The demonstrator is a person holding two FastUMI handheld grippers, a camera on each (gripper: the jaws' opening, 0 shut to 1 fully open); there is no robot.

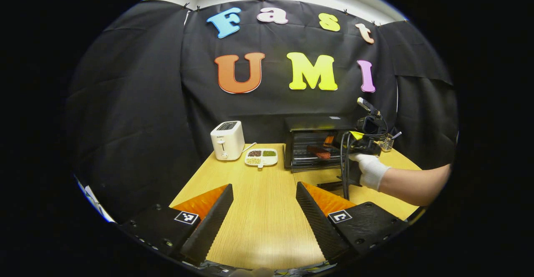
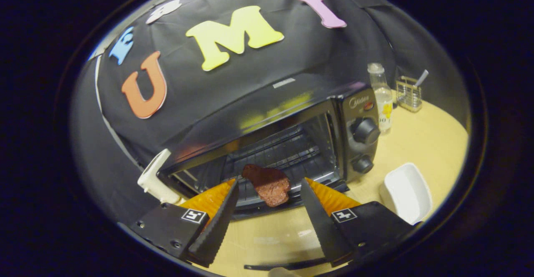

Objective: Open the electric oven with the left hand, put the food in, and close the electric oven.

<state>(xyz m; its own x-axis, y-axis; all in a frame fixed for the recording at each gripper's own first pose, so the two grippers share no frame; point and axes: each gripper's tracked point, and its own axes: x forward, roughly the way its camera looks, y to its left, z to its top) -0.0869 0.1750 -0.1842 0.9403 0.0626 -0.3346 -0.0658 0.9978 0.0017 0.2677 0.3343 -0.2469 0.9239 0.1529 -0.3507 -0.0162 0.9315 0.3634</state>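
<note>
**Food on the oven rack, door open**

The oven (image 2: 275,143) stands open toward the table's (image 1: 258,210) far right edge, and the food (image 2: 267,189), a dark reddish piece, lies on the front of its rack. The right gripper (image 2: 267,210) sits just before the mouth, jaws spread, gripping nothing; the food lies beyond the fingertips, apparently free of them. The left gripper (image 1: 263,210) hangs over the table's near middle, jaws likewise parted and empty, well apart from the oven.

The risk I see: the food rests near the rack's front lip, so a raised door could nudge or pinch it, or the backing-out gripper could drag it off. Closing falls to a gripper now far from the door, so the right one must clear the way.

The right gripper view gives the oven's knobs (image 2: 366,131), a bottle (image 2: 381,97) and a white dish (image 2: 406,191) at the right edge. The left gripper view gives a gloved hand (image 1: 371,170) holding the other gripper at the oven, plus a toaster (image 1: 227,140) and a snack tray (image 1: 261,157) at the far edge.
</note>
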